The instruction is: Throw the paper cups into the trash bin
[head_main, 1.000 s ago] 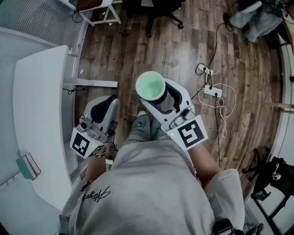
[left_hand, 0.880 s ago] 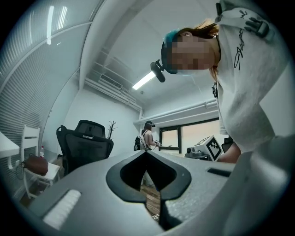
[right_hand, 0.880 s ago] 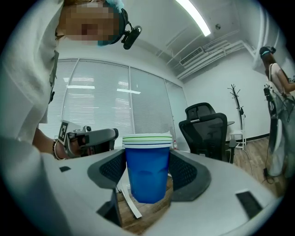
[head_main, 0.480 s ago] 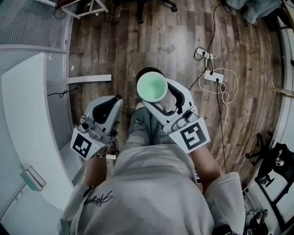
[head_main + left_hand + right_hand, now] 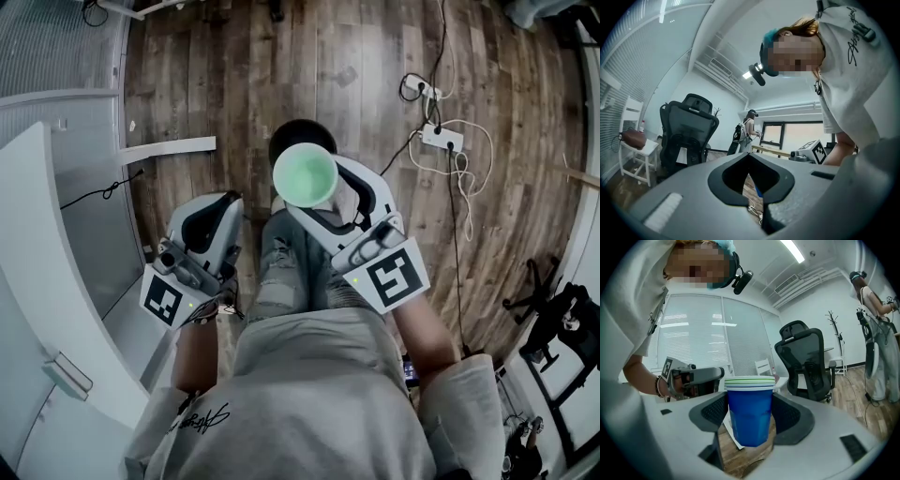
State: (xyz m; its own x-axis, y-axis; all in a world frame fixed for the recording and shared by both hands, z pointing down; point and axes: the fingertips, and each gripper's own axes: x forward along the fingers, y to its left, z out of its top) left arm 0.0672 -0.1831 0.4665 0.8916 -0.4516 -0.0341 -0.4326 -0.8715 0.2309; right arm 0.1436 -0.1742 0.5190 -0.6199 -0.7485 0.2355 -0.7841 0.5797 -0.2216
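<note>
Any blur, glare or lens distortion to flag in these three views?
Head view: sharp, evenly lit, floorboards bow toward the edges. Left gripper view: black fisheye corners, window washed out by backlight. Right gripper view: same dark corners, paper cups crisp, ceiling light glaring.

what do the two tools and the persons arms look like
The left tool and right tool are light grey moulded shells with black inner jaw linings. Each carries a white cube with black square markers at its rear. The person wears a pale short-sleeved shirt with dark script print near the left shoulder.
</note>
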